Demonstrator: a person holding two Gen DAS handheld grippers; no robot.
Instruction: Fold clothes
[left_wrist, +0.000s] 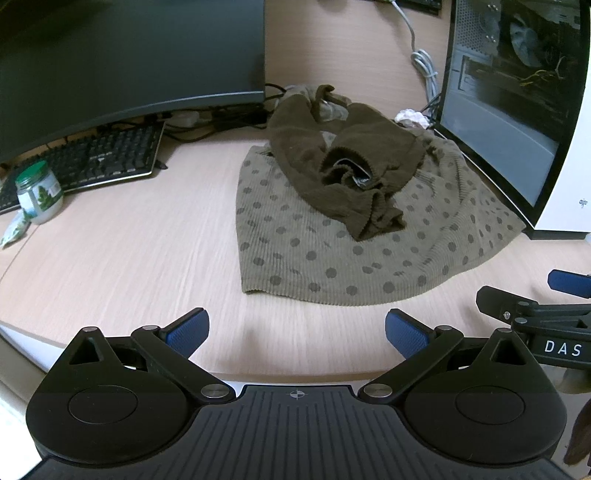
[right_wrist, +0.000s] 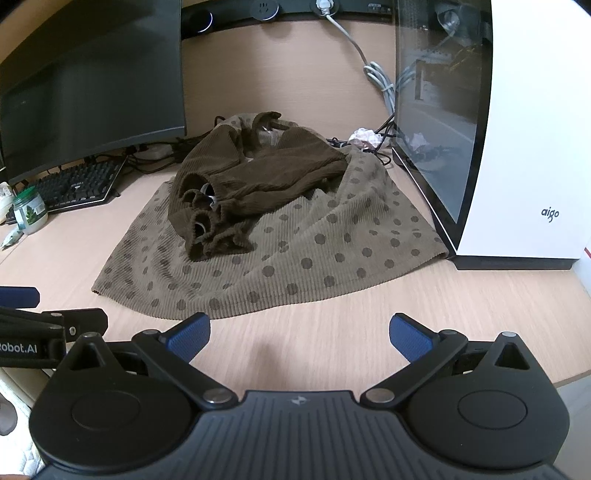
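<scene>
Gaping left claw (left_wrist: 297, 332); dress (left_wrist: 354, 243) top buried.

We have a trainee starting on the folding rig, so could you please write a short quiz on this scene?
1. True or false: the dark brown garment lies on top of the dotted garment.
2. Which stands right beside the dotted garment's right edge? A) the keyboard B) the PC case C) the jar
3. Fill in: the left gripper and right gripper both hang over bare desk with their jaws ____.

Key: 1 true; 2 B; 3 open, holding nothing.
</scene>
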